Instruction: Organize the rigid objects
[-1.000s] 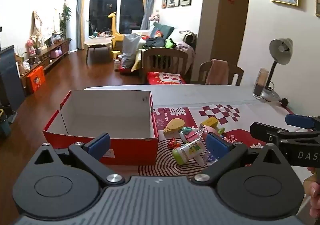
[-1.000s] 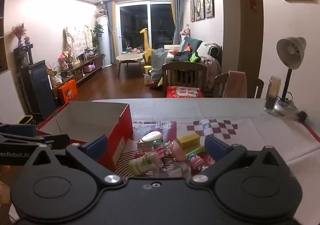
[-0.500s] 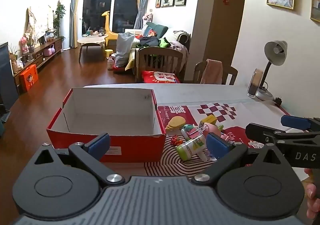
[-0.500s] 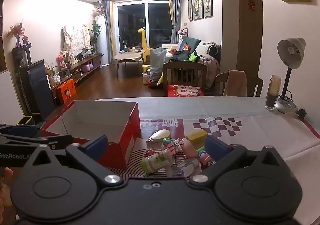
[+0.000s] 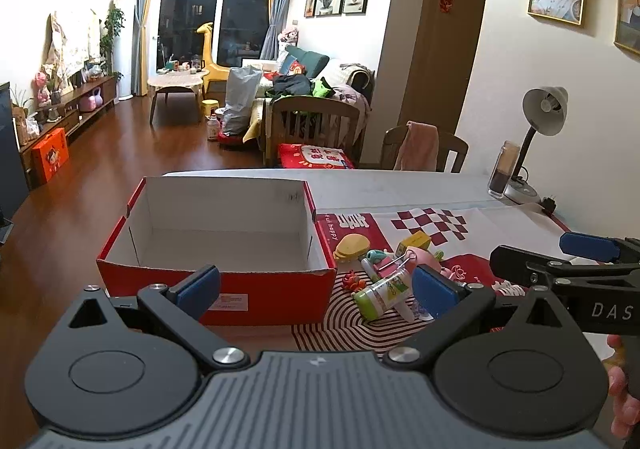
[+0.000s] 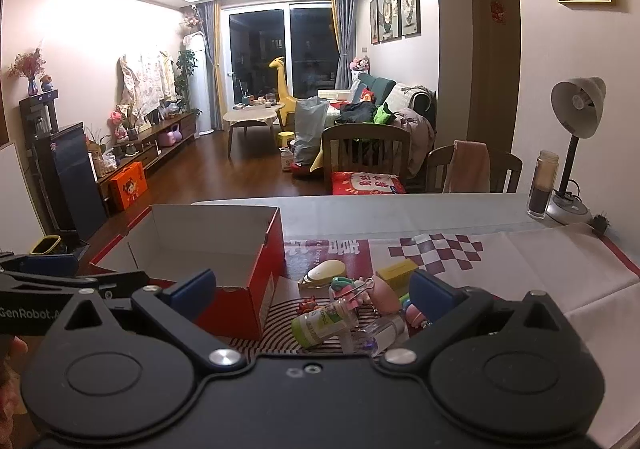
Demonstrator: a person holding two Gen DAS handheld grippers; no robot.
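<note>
A red cardboard box (image 5: 256, 291) with a white, empty inside stands on the table's left; it also shows in the right wrist view (image 6: 262, 285). Right of it lies a pile of small toys: a green-capped bottle (image 5: 382, 291) (image 6: 324, 323), a yellow flat toy (image 5: 351, 245) (image 6: 324, 272), a yellow block (image 5: 414, 240) (image 6: 396, 272), a pink figure (image 5: 424, 258) and a clear bottle (image 6: 380, 333). My left gripper (image 5: 316, 289) is open and empty, in front of the box. My right gripper (image 6: 312, 295) is open and empty, above the pile.
A red and white patterned mat (image 5: 436, 225) covers the table's right part. A desk lamp (image 6: 576, 129) and a dark jar (image 6: 540, 185) stand at the far right. Two wooden chairs (image 6: 366, 153) stand behind the table.
Both grippers have shifted a little to the left, so the box and the toy pile sit further right in both views. Both stay open.
</note>
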